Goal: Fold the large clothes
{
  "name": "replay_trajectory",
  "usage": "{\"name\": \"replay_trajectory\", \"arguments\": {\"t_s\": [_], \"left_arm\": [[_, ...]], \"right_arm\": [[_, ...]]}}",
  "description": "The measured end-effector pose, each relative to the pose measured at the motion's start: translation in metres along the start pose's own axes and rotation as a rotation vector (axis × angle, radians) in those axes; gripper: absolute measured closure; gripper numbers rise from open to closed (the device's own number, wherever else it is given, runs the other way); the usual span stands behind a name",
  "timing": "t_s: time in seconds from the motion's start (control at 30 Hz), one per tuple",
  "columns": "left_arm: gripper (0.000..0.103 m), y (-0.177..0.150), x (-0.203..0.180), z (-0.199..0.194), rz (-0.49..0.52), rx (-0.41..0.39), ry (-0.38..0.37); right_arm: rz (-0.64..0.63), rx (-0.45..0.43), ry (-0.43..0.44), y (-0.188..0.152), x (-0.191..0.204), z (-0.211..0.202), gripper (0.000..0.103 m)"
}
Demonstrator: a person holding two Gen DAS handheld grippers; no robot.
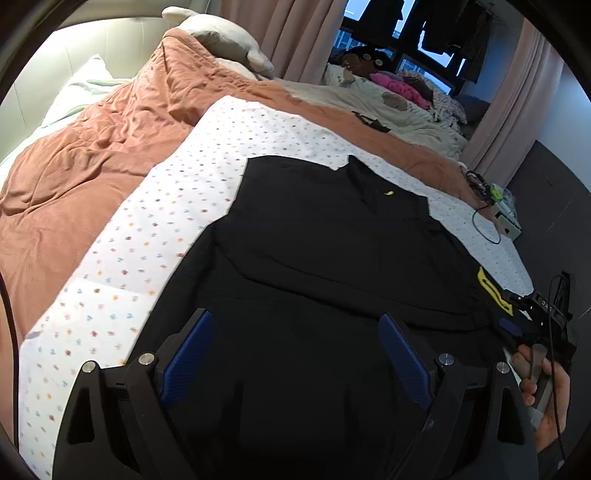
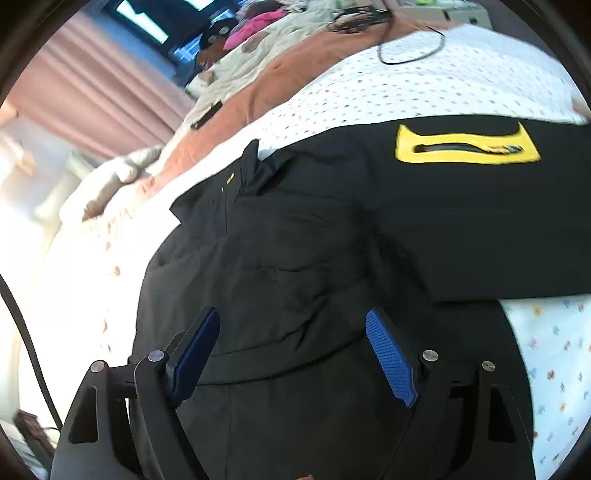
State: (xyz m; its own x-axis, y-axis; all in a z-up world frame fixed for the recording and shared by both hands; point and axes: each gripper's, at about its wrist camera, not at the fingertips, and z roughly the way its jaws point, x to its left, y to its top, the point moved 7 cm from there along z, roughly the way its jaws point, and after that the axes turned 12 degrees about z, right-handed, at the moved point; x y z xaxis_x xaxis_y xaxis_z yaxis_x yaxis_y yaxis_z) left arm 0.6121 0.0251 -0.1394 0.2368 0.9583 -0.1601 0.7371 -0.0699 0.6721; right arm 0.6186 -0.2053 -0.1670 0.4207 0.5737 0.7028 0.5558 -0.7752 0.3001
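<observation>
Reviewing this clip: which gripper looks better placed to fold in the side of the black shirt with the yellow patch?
Probably the right. The right gripper hangs open over the black shirt beside the yellow patch; the left gripper, also open, sits at the hem farther from it.

A home bedroom, lived in and a bit cluttered.

A bed (image 1: 92,177) is filling the room, wearing a rumpled orange duvet (image 1: 110,147) and a dotted white sheet (image 1: 177,206), with a pillow (image 1: 221,37) lying against the pale padded headboard (image 1: 92,40). Pink curtains (image 1: 295,33) are hanging beside a dark window (image 1: 424,40), and soft toys (image 1: 362,61) and loose laundry (image 1: 399,88) are piling up along the far side under it.
</observation>
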Motion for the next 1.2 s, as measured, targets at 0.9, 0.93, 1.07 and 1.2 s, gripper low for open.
{"name": "replay_trajectory", "arguments": {"t_s": [0.9,0.93,1.07,1.2], "left_arm": [[0.01,-0.02,-0.101,0.038,0.033,0.025,-0.012],[0.01,-0.022,-0.101,0.04,0.038,0.031,-0.008],[0.01,-0.026,-0.097,0.046,0.037,0.048,0.004],[0.01,-0.029,-0.09,0.051,0.026,0.06,0.019]], "right_arm": [[0.376,-0.137,-0.094,0.044,-0.169,-0.109,0.036],[0.4,-0.143,-0.098,0.044,-0.176,-0.109,0.037],[0.446,-0.177,-0.095,0.044,-0.179,-0.116,0.05],[0.498,-0.19,-0.123,0.025,-0.175,-0.124,0.055]]}}
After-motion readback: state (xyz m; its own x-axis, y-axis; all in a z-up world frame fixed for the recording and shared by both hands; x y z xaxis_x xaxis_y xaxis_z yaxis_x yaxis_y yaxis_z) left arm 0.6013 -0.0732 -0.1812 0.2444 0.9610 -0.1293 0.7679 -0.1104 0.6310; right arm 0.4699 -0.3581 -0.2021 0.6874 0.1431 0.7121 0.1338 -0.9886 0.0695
